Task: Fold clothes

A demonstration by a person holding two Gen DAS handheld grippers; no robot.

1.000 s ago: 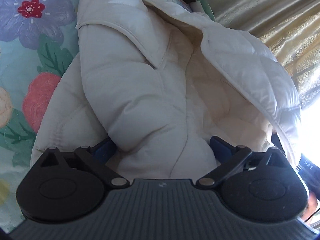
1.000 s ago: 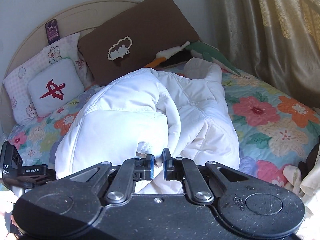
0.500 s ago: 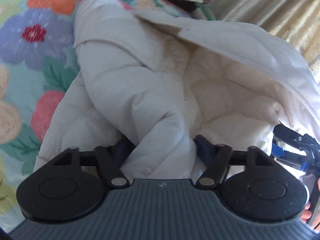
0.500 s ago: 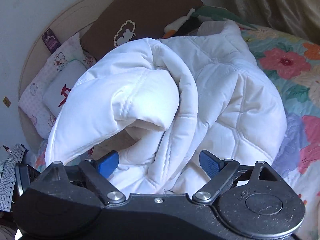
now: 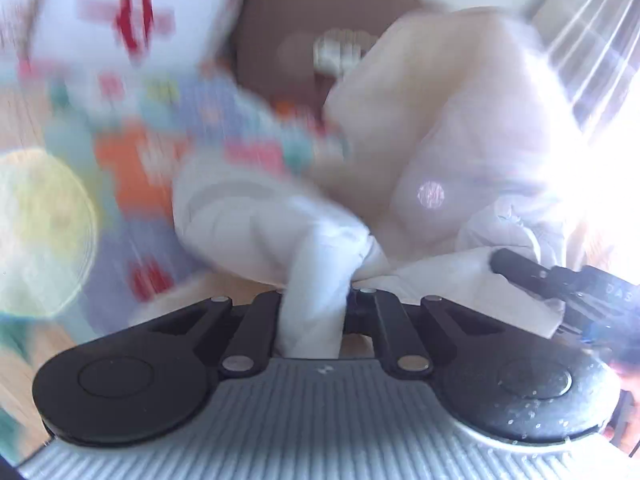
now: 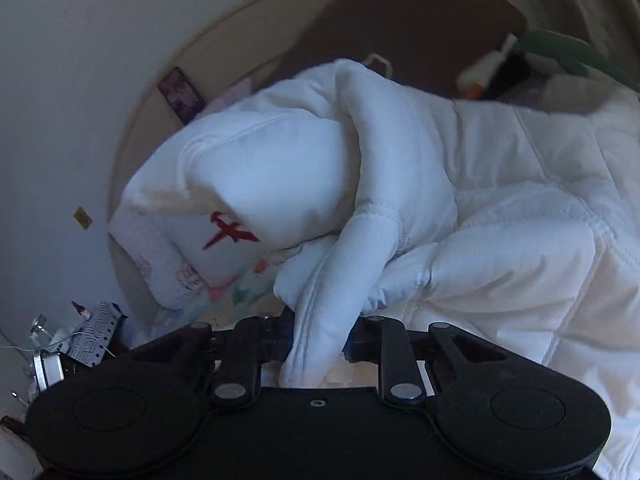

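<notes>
A white quilted puffer jacket (image 6: 460, 208) lay bunched on a bed with a floral bedspread (image 5: 132, 168), part of it lifted off the surface. The left gripper (image 5: 314, 308) had its jaws pinched together on a thin twist of the jacket's fabric, which ran up from between them into the bulk of the garment. The left wrist view was heavily smeared, so little else there was sure. The right gripper (image 6: 320, 340) had a padded fold of the same jacket, perhaps a sleeve, between its jaws, and they were closing on it, the pads pressed into the stuffing. Behind the jacket stood a white cushion with a red mark (image 6: 224, 240), a brown pillow (image 6: 400, 28) and a curved headboard (image 6: 224, 44).

The risks looked plain. The left hold was on a small pinch only, so the slippery shell could pull free if the weight swung. The right hold was on springy padding and might slide off. With both grips close together, the jacket could hang in a lump and fold crookedly.
</notes>
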